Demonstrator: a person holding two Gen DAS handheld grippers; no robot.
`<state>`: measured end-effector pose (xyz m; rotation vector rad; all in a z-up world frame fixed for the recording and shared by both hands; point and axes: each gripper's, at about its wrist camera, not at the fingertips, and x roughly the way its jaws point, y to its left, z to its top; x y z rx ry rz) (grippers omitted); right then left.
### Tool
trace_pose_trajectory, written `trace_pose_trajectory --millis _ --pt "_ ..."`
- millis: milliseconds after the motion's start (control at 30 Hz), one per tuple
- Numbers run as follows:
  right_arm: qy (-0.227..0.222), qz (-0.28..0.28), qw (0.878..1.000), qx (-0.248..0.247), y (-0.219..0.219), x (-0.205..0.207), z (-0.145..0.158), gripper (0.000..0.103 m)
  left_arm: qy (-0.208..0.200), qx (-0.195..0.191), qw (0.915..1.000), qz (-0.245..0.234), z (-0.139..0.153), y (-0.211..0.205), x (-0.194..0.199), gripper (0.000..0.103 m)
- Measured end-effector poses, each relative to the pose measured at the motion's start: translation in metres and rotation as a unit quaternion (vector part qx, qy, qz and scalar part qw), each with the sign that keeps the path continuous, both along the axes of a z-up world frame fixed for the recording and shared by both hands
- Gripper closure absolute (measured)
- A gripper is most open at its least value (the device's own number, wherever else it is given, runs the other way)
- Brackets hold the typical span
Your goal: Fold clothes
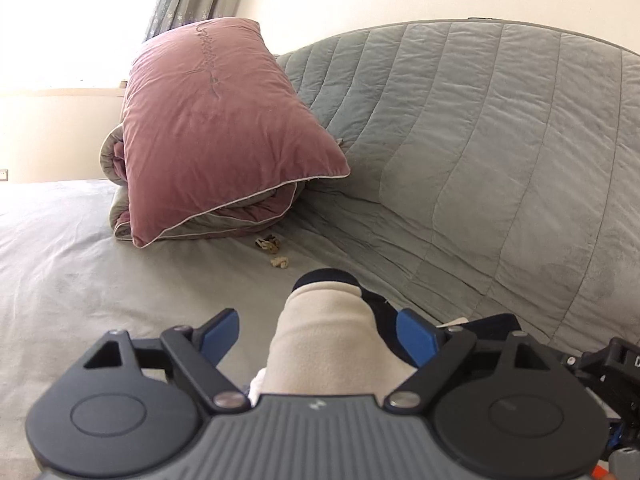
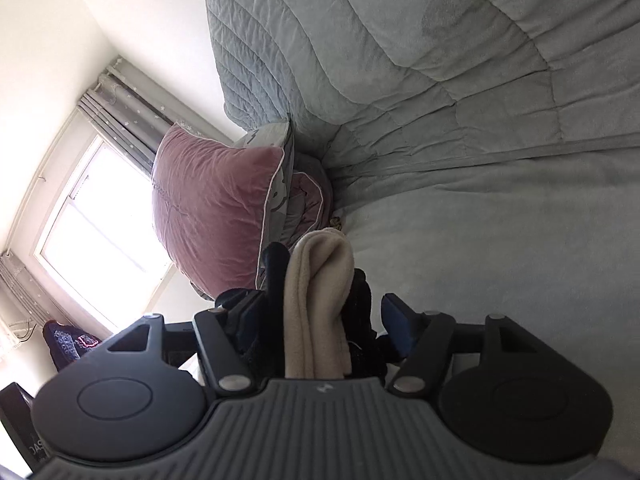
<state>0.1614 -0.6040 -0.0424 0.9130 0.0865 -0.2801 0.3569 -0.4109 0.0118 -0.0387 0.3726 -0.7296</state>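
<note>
Window (image 2: 92,216) shows only behind the right gripper's (image 2: 320,320) garment (image 2: 316,300).

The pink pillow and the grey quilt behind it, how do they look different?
The pillow is dusty pink with pale piping along its edge; the quilt is grey-green with long stitched channels. The pillow is a plump, compact block propped on a rolled bundle, while the quilt spreads wide, sloping up against the wall. The pillow carries a small embroidered line; the quilt shows only plain stitching. Both look soft and sit on the same bed.

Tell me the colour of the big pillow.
Dusty pink pillow with pale piping; left wrist view shows it best.
</note>
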Motion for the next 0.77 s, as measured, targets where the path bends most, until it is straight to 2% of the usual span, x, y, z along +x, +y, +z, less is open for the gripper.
trace_pose_trajectory --millis 67,167,233,300,367,433,500,567,667,767 --pt "-0.003 -0.002 1.0 -0.017 0.003 -0.001 0.004 0.035 -0.017 -0.006 0.9997 0.013 0.002 0.005 -0.004 0.02" --pt "-0.002 0.0 0.996 -0.085 0.012 0.011 0.014 0.035 -0.06 -0.012 0.9981 0.01 0.01 0.002 -0.007 0.026" --pt "-0.002 0.002 0.991 -0.13 0.018 0.019 0.021 0.035 -0.061 0.007 0.9981 -0.004 0.007 -0.009 -0.002 0.032" --pt "-0.001 0.003 0.984 -0.176 0.023 0.027 0.027 0.037 -0.062 0.026 0.9976 -0.018 0.004 -0.02 0.003 0.045" --pt "-0.001 0.005 0.975 -0.22 0.029 0.035 0.034 0.042 -0.041 0.05 0.9977 -0.02 -0.01 -0.027 0.011 0.053" --pt "0.036 0.0 0.969 -0.244 0.03 0.049 0.024 0.046 -0.012 0.06 0.9979 -0.018 -0.029 -0.027 0.019 0.053" --pt "0.08 -0.006 0.965 -0.252 0.028 0.06 0.007 0.057 0.015 0.054 0.9982 -0.019 -0.045 -0.024 0.025 0.052" --pt "0.109 -0.008 0.965 -0.239 0.024 0.064 -0.012 0.058 0.023 0.044 0.9986 -0.019 -0.049 -0.026 0.024 0.052" --pt "0.106 -0.012 0.973 -0.206 0.012 0.059 -0.028 0.059 0.035 0.03 0.9988 -0.019 -0.056 -0.028 0.023 0.052" --pt "0.102 -0.012 0.976 -0.189 0.008 0.055 -0.028 0.058 0.043 0.017 0.9988 -0.015 -0.058 -0.029 0.022 0.049"
